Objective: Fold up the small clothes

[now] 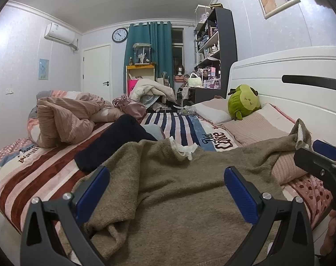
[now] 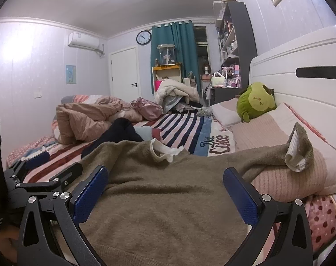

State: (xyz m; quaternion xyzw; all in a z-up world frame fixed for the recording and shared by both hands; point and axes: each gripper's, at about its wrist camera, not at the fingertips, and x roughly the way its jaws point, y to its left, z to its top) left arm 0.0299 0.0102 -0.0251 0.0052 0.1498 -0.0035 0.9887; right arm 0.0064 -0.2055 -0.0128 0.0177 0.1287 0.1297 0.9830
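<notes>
A brown knit sweater (image 1: 179,190) with a white frilled collar (image 1: 183,149) lies spread on the bed, hem toward me, collar away. Its right sleeve (image 2: 298,153) is draped up onto a pink pillow, white cuff showing. My left gripper (image 1: 168,177) is open, its blue pads low over the sweater's left half near the hem. My right gripper (image 2: 165,178) is open over the sweater's right half and also shows at the right edge of the left wrist view (image 1: 323,159). The left gripper shows at the left of the right wrist view (image 2: 35,173).
A dark garment (image 1: 117,141) lies beyond the sweater's left shoulder. A crumpled pink duvet (image 1: 63,119) is at the far left. A green plush toy (image 1: 243,102) sits on pillows against the white headboard (image 1: 289,84). The striped blanket (image 1: 181,126) covers the bed.
</notes>
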